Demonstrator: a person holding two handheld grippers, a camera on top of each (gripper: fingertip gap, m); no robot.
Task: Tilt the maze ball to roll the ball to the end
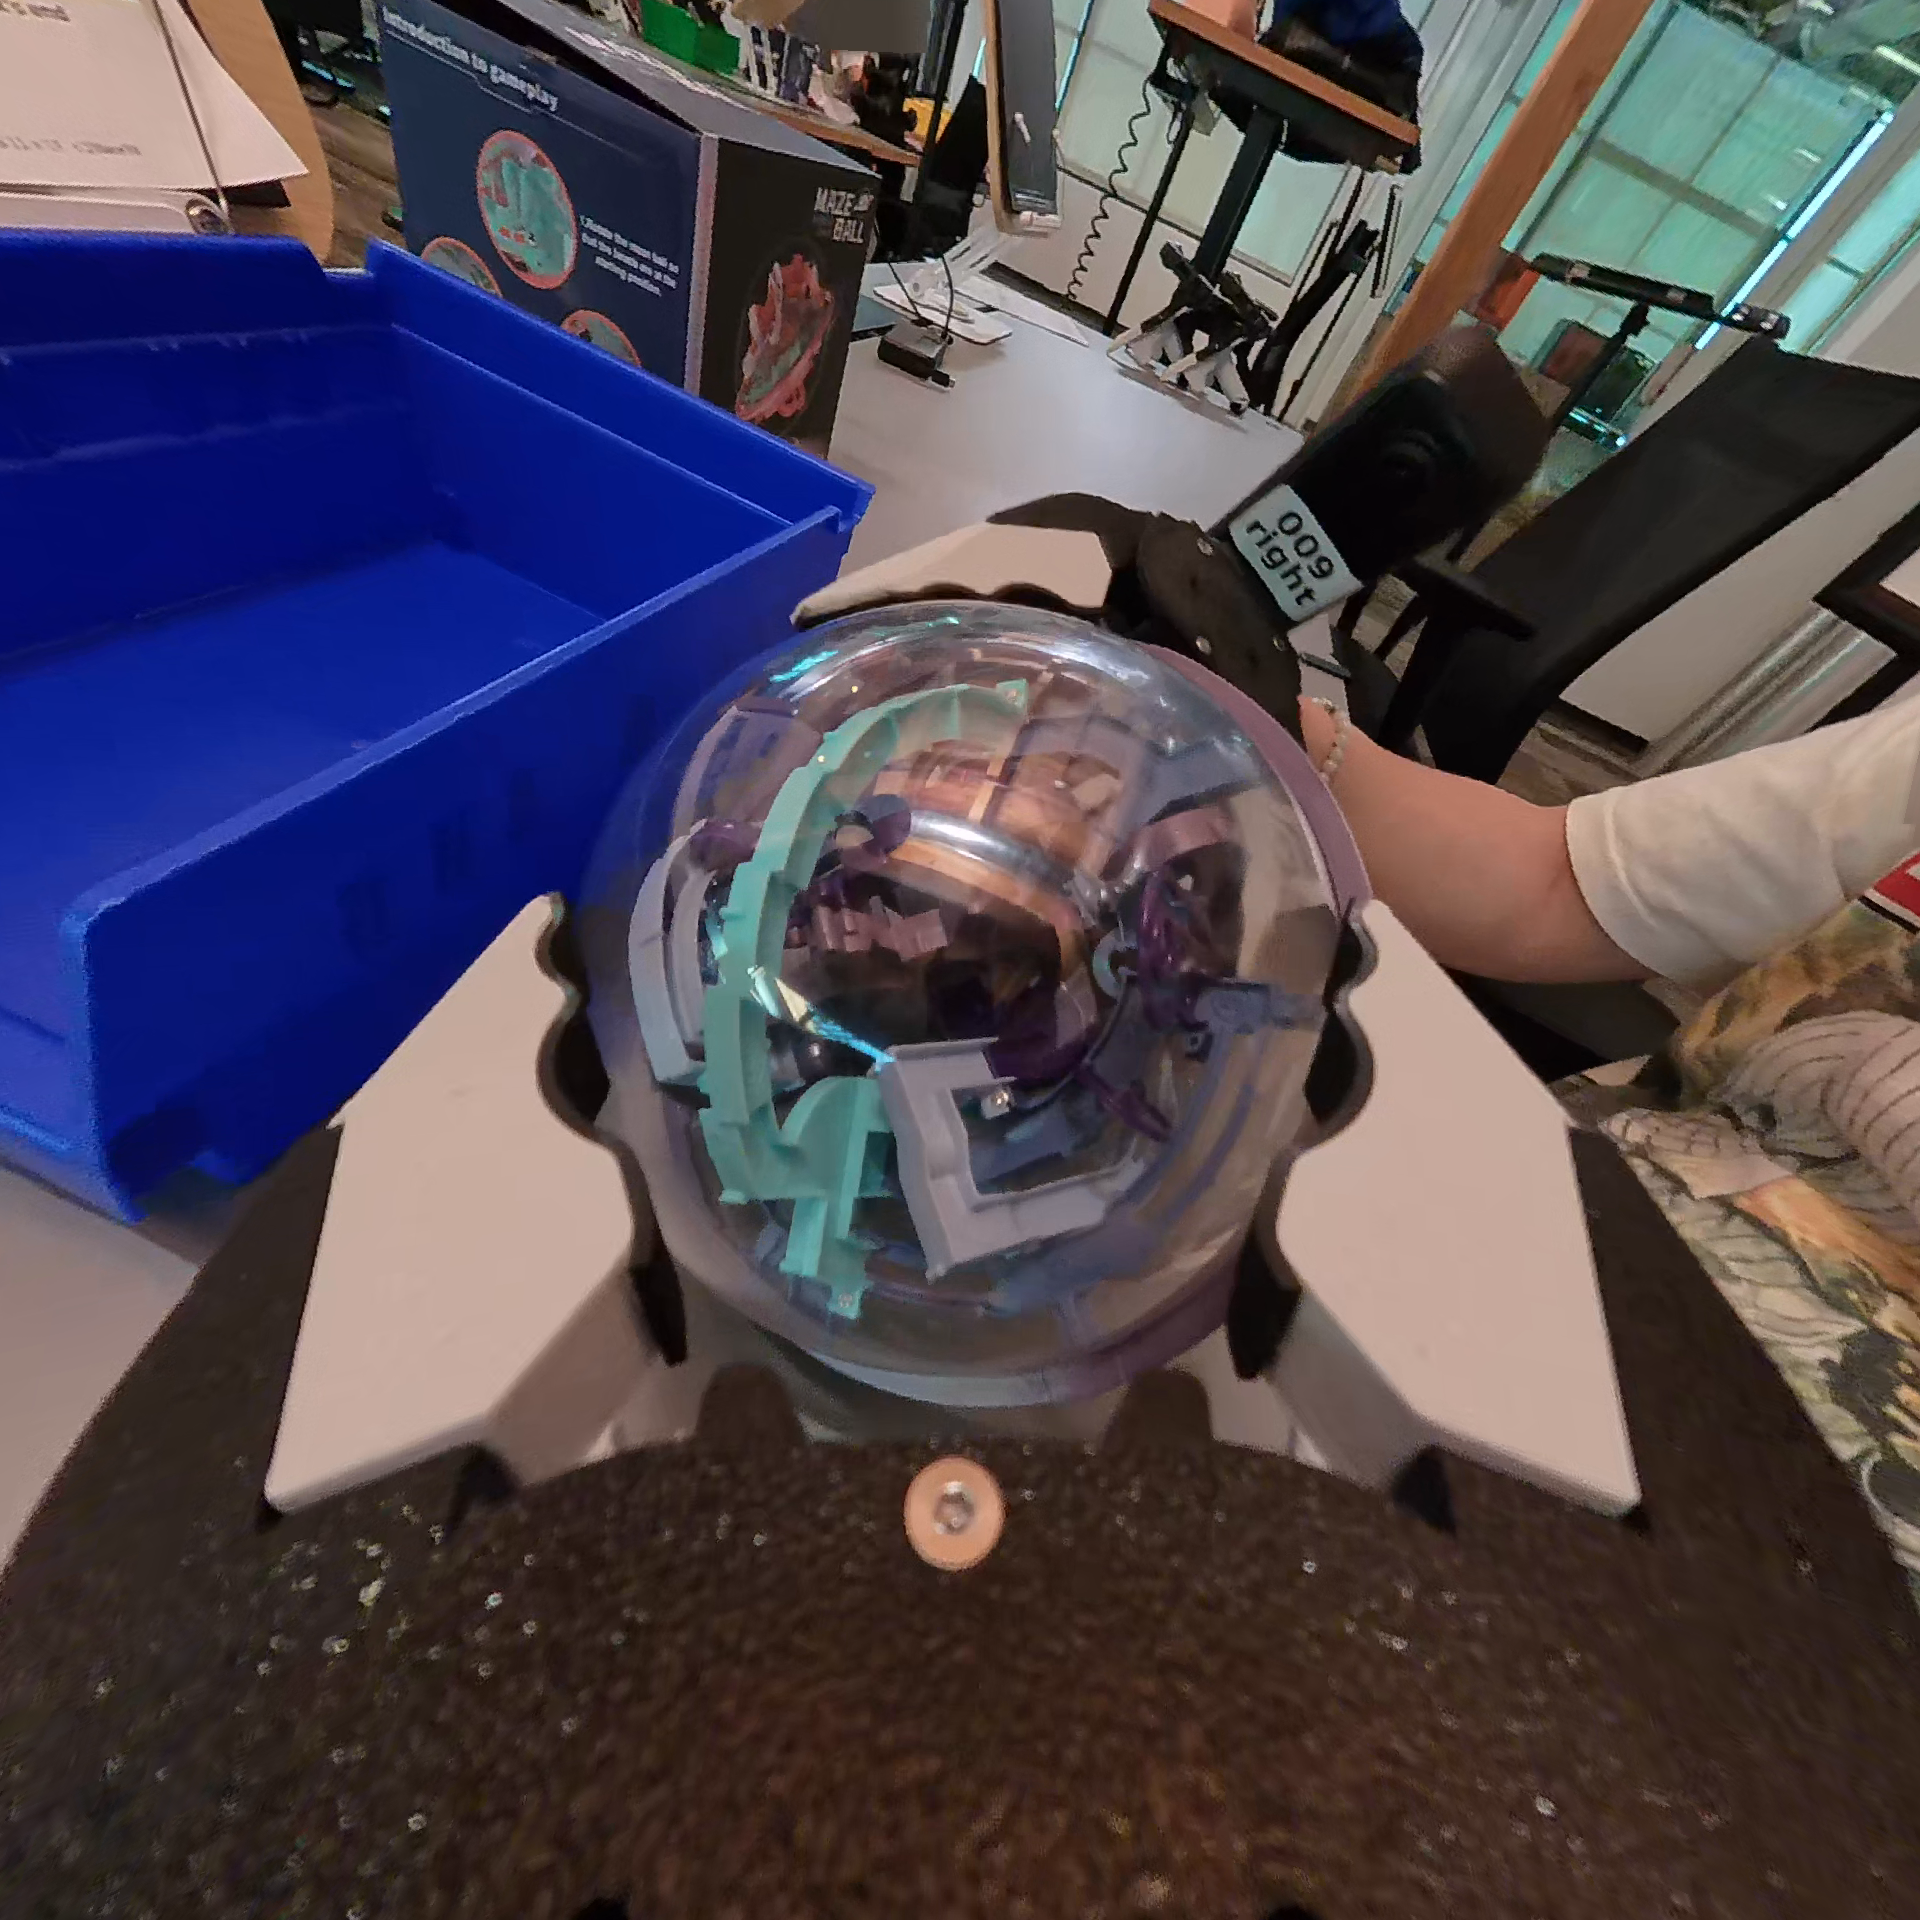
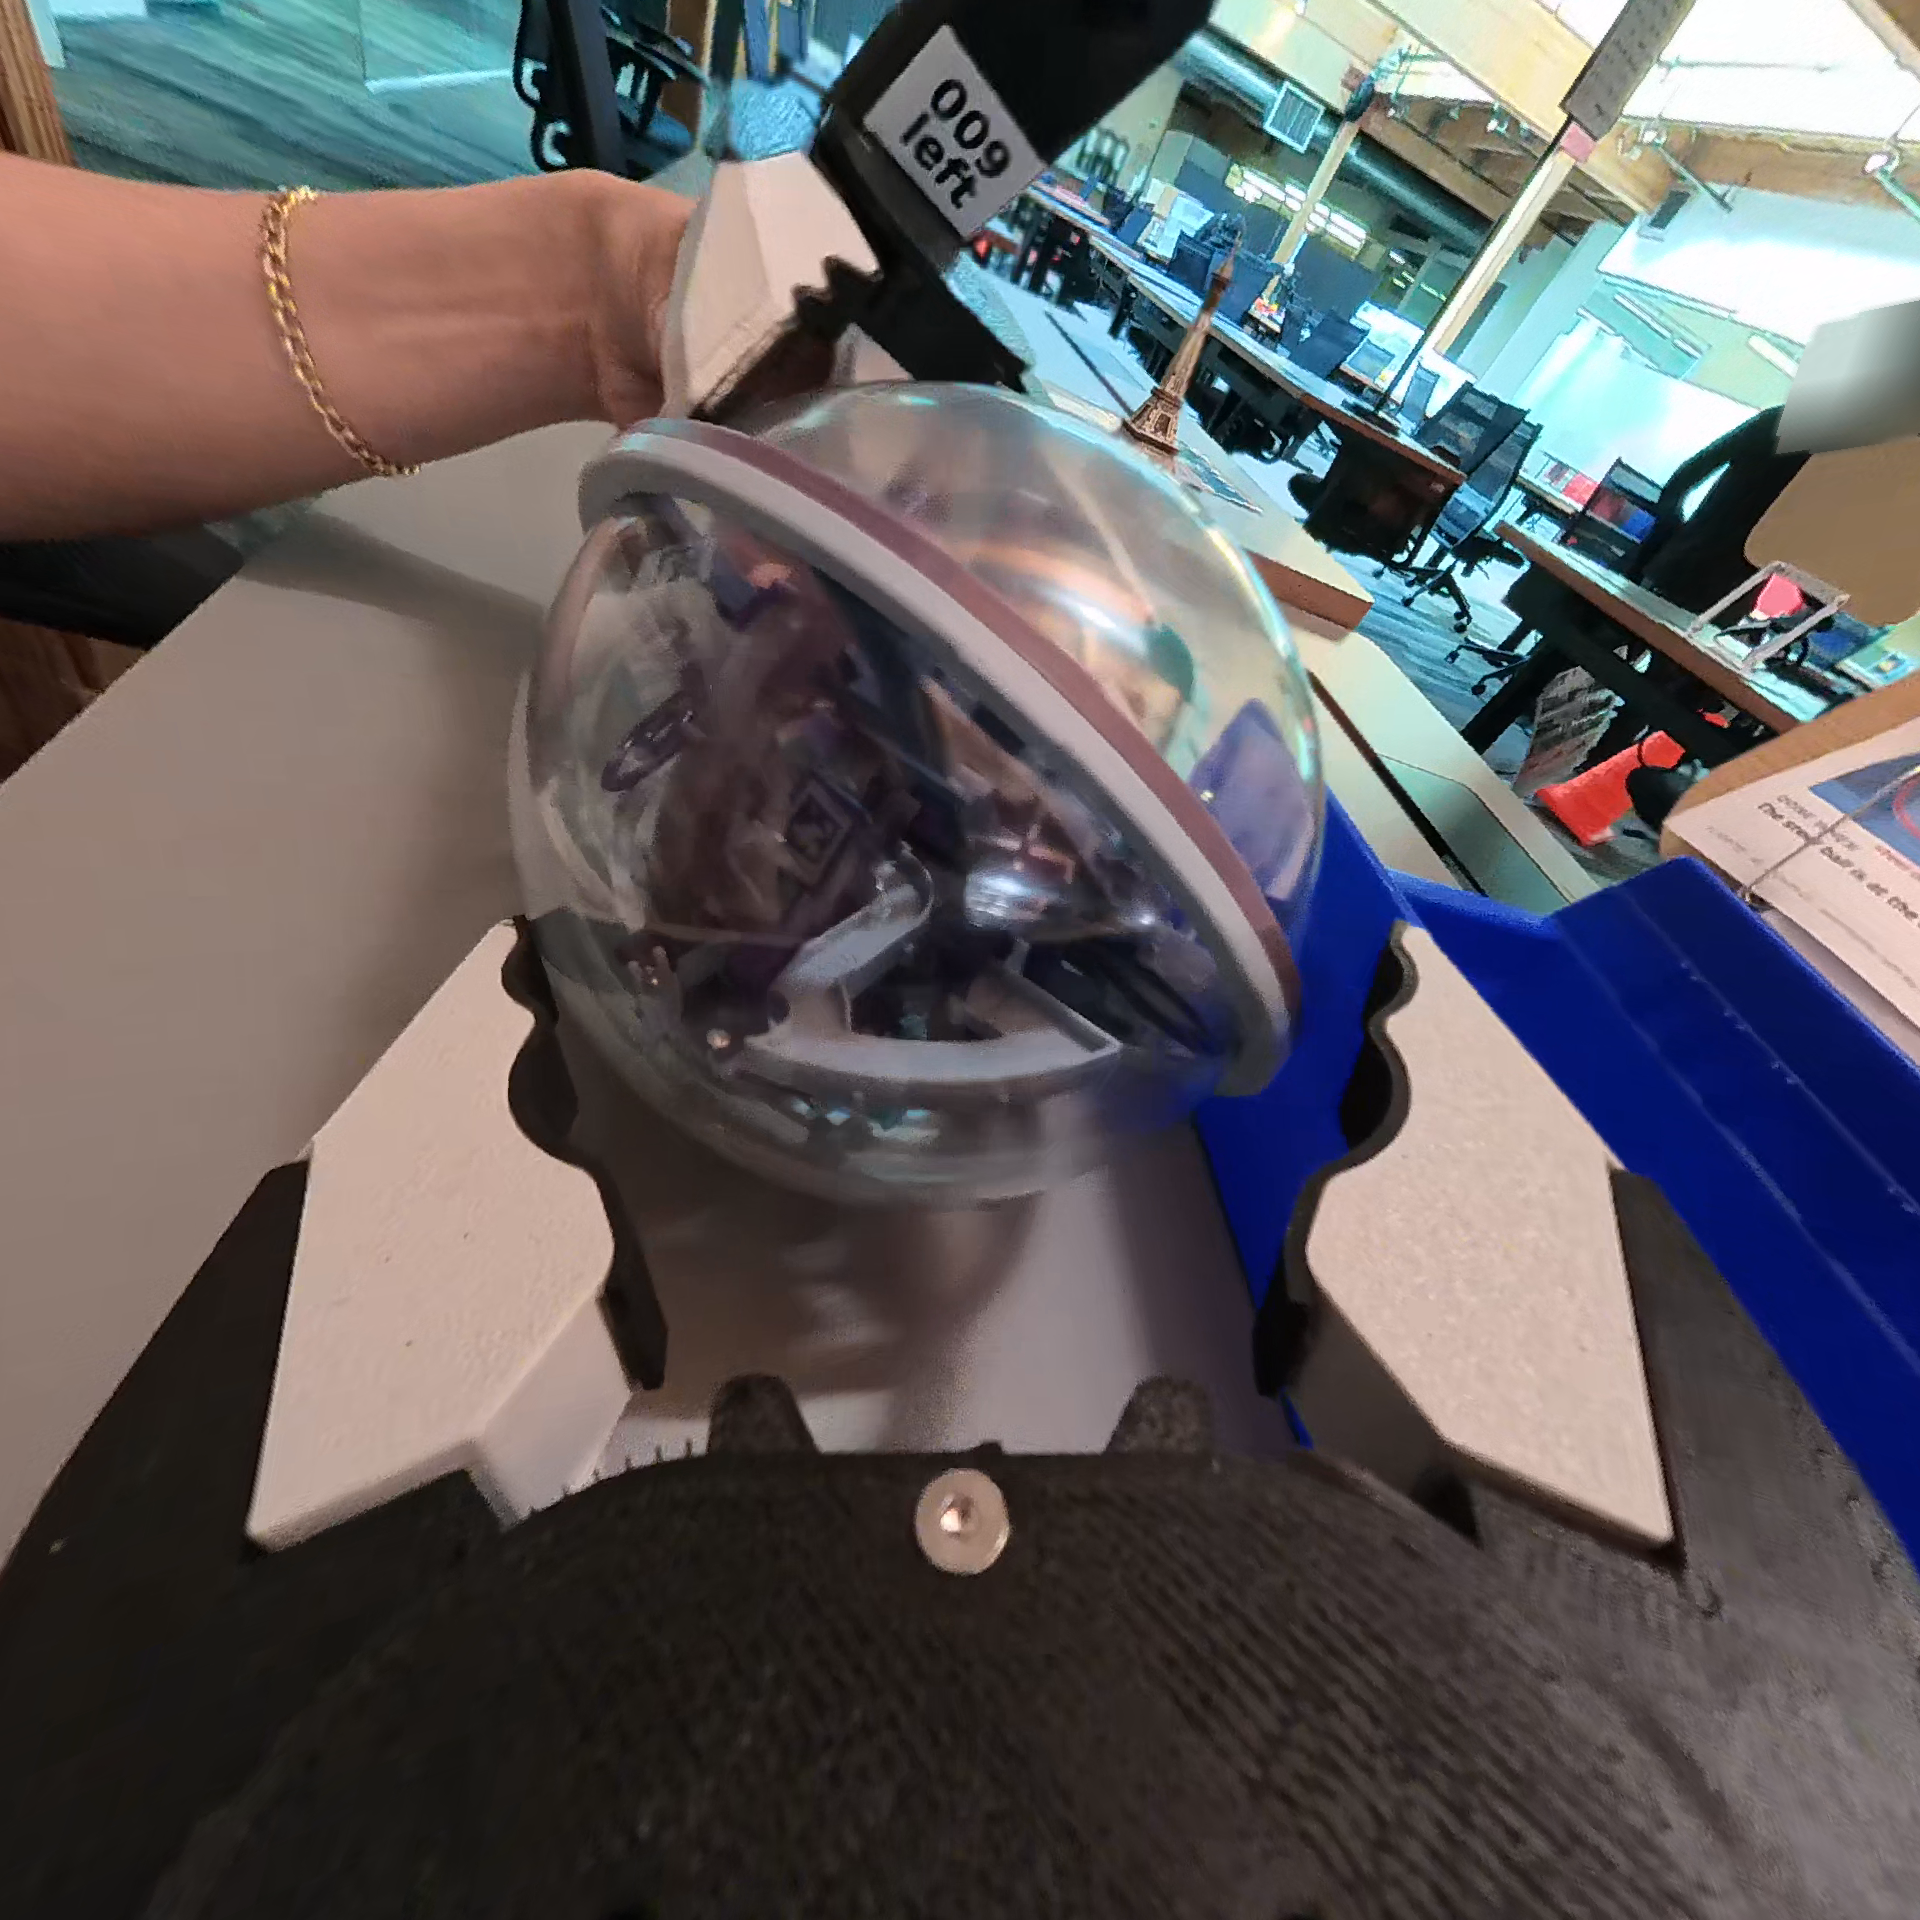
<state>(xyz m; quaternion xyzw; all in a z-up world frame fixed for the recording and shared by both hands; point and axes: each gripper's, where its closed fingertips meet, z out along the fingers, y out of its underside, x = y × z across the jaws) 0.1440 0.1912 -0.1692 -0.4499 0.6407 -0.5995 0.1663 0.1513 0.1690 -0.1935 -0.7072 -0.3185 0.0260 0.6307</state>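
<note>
The glossy clear maze ball [image 1: 961, 997] (teal and grey plastic tracks inside, blurred in the right wrist view) sits above the table, clamped between the left gripper [image 1: 956, 997] fingers; the right gripper [image 2: 956, 1029] right pad stands clear, left contact unclear.

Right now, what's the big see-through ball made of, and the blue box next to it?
The maze ball looks like clear, glossy hard plastic: it mirrors the room and shows coloured tracks inside. The blue bin seems moulded plastic, smooth with a dull sheen.

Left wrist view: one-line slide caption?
Left gripper clamps the clear maze ball above the table, blue bin alongside, right gripper behind it.
</note>
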